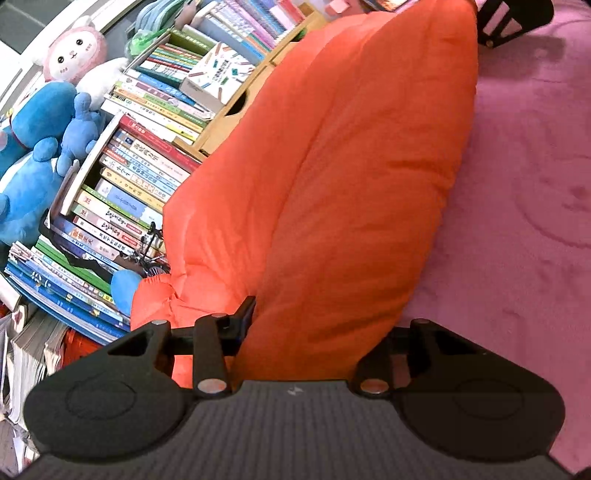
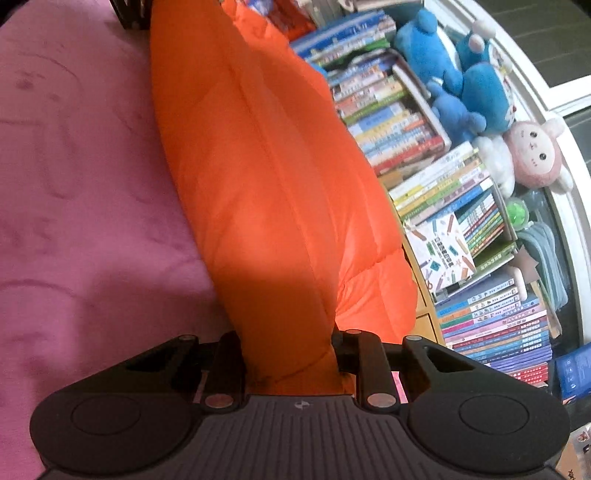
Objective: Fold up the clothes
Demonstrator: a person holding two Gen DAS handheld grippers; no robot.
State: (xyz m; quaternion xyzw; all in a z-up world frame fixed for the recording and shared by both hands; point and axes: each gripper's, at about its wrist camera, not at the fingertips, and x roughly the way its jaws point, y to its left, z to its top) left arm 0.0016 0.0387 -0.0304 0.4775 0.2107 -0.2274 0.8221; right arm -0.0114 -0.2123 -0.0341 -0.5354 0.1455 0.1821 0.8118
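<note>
A puffy orange jacket is held stretched between my two grippers, above a pink blanket. My left gripper is shut on one end of the jacket, whose fabric bulges out between its fingers. My right gripper is shut on the other end of the jacket. The right gripper's black frame shows at the top of the left wrist view. The fingertips are buried in the fabric.
Stacks of books fill shelves beside the blanket, also seen in the right wrist view. Blue plush toys and a pink plush doll sit by the books. A wooden drawer box stands behind the jacket.
</note>
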